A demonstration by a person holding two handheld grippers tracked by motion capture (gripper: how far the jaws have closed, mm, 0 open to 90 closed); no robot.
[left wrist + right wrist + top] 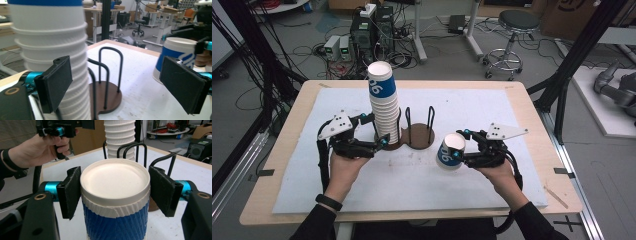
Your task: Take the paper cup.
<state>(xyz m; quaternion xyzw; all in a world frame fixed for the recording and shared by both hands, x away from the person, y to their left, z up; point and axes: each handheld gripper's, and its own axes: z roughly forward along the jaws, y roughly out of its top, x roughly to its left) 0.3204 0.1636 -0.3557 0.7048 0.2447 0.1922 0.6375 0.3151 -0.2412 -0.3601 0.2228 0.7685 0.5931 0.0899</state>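
A tall stack of upside-down paper cups [383,105] stands in one bay of a black wire holder on a brown base [419,137]. My left gripper [377,130] is open at the stack's lower left. In the left gripper view its left pad [56,85] lies in front of the ribbed stack [50,37] and the jaws stand wide apart. My right gripper [461,145] is shut on a single blue and white cup [450,150] to the right of the holder. That cup [115,220] is clamped near its closed white end, which faces the right gripper view's camera.
The holder's other bay [107,95] has nothing in it. A white mat [492,110] covers most of the wooden table [537,130]. Beyond the far edge are a stool [512,30], computer boxes and cables on the floor.
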